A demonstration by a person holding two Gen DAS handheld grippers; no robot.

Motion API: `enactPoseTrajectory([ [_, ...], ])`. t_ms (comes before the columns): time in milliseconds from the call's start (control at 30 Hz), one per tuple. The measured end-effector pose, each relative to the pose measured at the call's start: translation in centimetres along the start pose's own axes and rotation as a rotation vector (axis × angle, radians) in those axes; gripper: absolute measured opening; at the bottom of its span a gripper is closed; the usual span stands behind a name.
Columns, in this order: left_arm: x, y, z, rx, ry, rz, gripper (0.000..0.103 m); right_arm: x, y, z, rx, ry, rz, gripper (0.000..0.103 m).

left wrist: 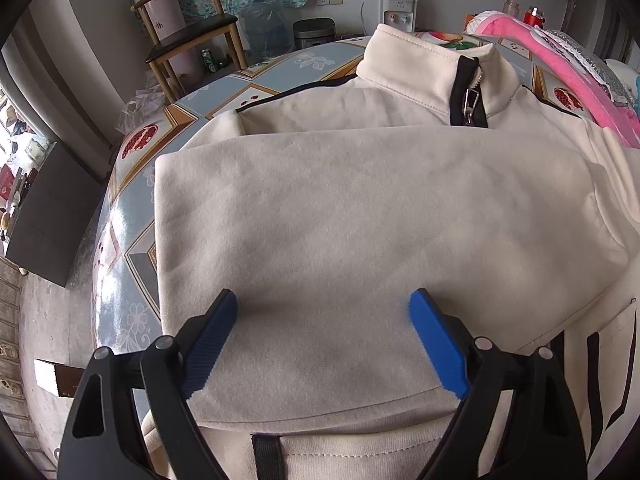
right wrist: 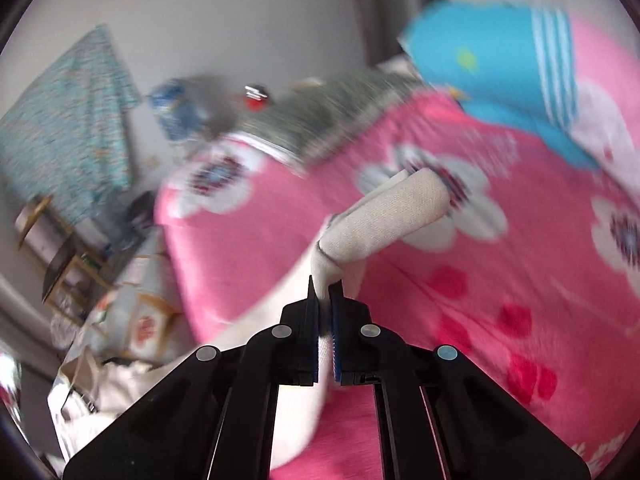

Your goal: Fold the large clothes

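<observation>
Fold is partway, by my read. The cream fleece zip-collar jacket with black trim [left wrist: 360, 208] lies front-up on the round table with the blue-grey fruit-print oilcloth [left wrist: 132, 200], collar [left wrist: 432, 68] at the far side. 1 panel, probably the left side or sleeve, already lies flat across the chest with a straight far edge, so I count at least 1 fold as done. On the right the body looks unfolded and bunches toward the pink floral blanket [left wrist: 560, 64]. Left to do, as I judge it: bring the right sleeve in, then fold the body up.

My left claw [left wrist: 324, 300] hangs low over the near part of the folded panel, pointing toward the collar, blue pads [left wrist: 438, 344] spread wide, gripping nothing. Whether the tips touch the fleece I cannot tell.

My right claw [right wrist: 324, 288] is clenched on the jacket's cream ribbed sleeve cuff [right wrist: 384, 216], which sticks up and away past the tips. It is lifted above the pink blanket and tilted hard; the view is smeared, so I judge it is mid-swing. A strip of cream cloth trails down from the jaws toward the lower left, where more of the jacket shows at the table's edge.
</observation>
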State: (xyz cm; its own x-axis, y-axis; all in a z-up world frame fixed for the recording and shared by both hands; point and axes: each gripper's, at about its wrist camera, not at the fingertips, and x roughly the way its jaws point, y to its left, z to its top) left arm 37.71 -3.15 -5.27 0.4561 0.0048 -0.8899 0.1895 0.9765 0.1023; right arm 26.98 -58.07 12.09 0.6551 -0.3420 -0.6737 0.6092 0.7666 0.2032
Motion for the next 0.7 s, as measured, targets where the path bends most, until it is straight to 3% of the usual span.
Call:
enactPoseTrajectory([
  [233, -0.7, 0.6, -1.0, 0.000, 0.002, 0.020, 0.086, -6.8, 12.7, -1.6, -0.274, -0.116, 0.239, 0.005],
  [433, -1.5, 2.1, -2.5, -0.038, 0.011, 0.022, 0.086, -9.0, 23.6, -8.6, -0.528, -0.097, 0.423, 0.005],
  [500, -1.7, 2.4, -2.9, -0.044, 0.009, 0.022, 0.086, -7.9, 26.2, -11.9, -0.589, -0.054, 0.441, 0.005],
  [700, -2.3, 2.9, -3.8, -0.052, -0.004, 0.007, 0.086, -1.2, 30.9, -24.1, -0.731, 0.241, 0.420, 0.007],
])
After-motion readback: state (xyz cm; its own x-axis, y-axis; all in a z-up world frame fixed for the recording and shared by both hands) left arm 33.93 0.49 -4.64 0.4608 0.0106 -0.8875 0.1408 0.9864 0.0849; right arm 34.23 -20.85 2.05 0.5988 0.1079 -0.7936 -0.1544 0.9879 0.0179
